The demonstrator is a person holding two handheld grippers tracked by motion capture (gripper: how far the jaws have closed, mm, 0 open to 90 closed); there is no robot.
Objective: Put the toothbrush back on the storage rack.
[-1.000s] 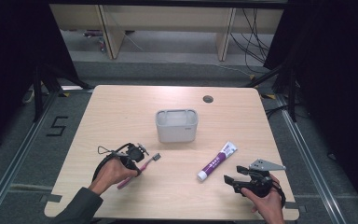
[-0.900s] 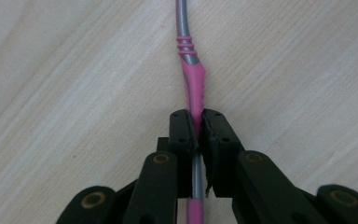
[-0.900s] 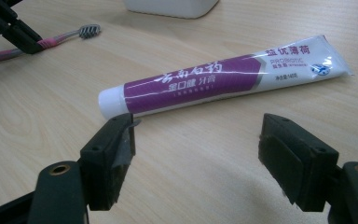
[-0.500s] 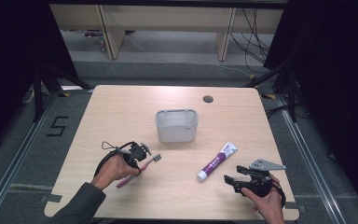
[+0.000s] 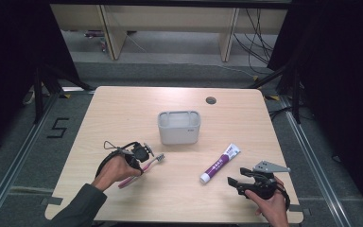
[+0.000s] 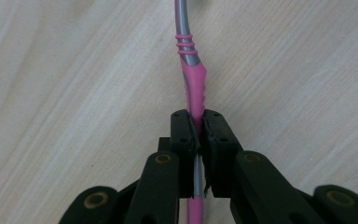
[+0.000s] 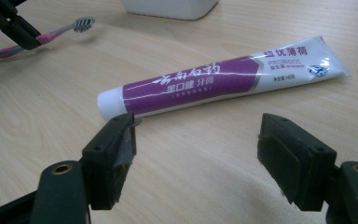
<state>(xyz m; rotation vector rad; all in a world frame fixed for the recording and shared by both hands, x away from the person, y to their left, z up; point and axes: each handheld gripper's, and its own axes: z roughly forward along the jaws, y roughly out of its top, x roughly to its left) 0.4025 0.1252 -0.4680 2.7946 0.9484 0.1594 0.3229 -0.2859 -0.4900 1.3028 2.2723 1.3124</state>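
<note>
Left gripper [image 6: 198, 135]: fingers clamped tight on the pink toothbrush [image 6: 193, 88], handle running straight out between them.
Right gripper [image 7: 198, 154]: fingers spread wide, nothing held.
Toothpaste [image 7: 219, 81]: on the desk [image 7: 37, 112], just beyond those fingertips.

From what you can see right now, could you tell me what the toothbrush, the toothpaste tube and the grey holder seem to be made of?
Toothbrush: probably plastic, glossy grey shaft with a matte pink, likely rubbery, ribbed grip.
Toothpaste tube: seemingly soft laminated plastic, shiny, with glare streaks and a flat crimped end.
Grey holder: likely moulded plastic, matte and uniform, though ceramic cannot be ruled out.
</note>
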